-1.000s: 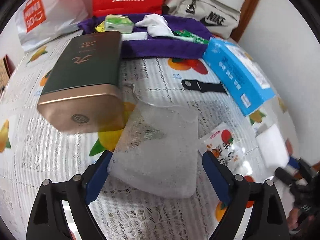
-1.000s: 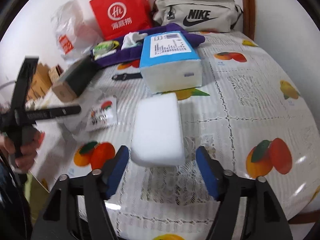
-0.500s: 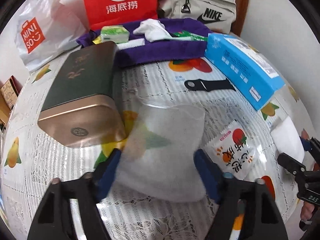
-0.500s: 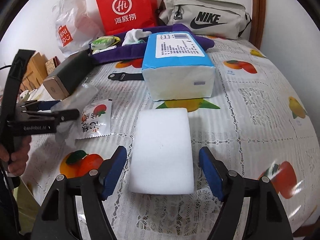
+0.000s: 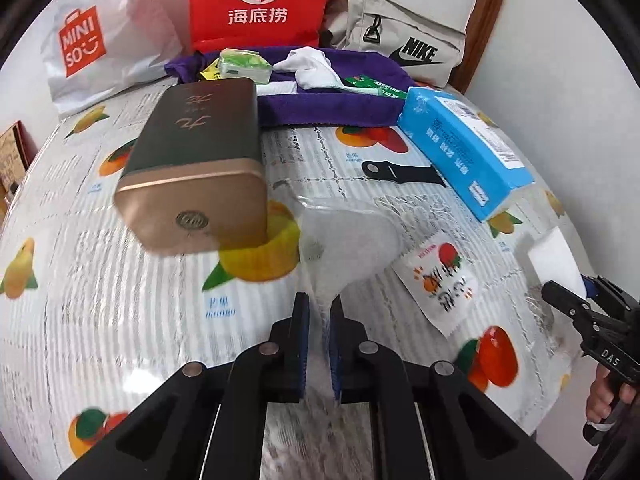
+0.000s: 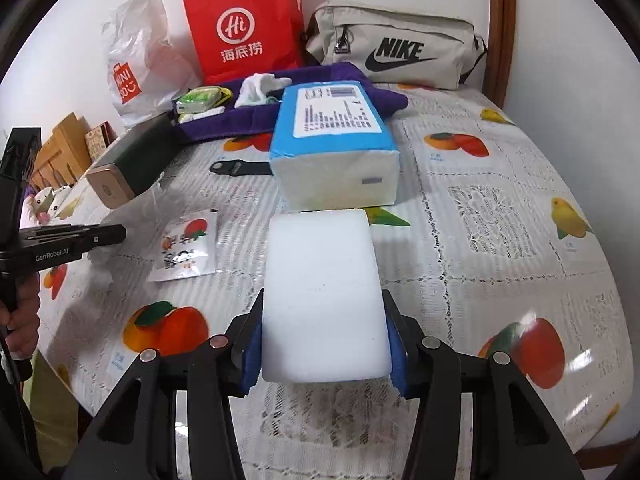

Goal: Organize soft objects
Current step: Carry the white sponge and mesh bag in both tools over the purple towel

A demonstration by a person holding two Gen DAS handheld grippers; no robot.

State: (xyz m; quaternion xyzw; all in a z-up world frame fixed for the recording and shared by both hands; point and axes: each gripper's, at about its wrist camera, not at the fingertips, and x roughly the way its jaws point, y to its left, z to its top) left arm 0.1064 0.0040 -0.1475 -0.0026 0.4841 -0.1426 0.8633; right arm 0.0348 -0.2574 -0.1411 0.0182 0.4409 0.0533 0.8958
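My left gripper (image 5: 319, 312) is shut on the near edge of a clear, frosted plastic bag (image 5: 352, 240), which bunches into a funnel between the blue pads. A white foam block (image 6: 324, 292) lies on the tablecloth. My right gripper (image 6: 324, 312) is closing around its near end, and both blue pads touch its sides. A purple cloth tray (image 5: 328, 100) at the back holds a white sock (image 5: 308, 68) and a green tissue pack (image 5: 242, 65). The other gripper shows at each view's edge, held by a hand.
A green and gold tin (image 5: 200, 160) lies left of the bag. A blue tissue pack (image 6: 332, 148) sits just beyond the foam block. A snack sachet (image 5: 442, 280) and black strap (image 5: 400, 172) lie between. Red bag (image 6: 244, 20), white bag (image 5: 96, 40) and grey pouch (image 6: 392, 48) line the wall.
The left jaws closed from wide open onto the plastic bag, crumpling its near edge. The right jaws narrowed from clear of the foam block until the pads met its sides.
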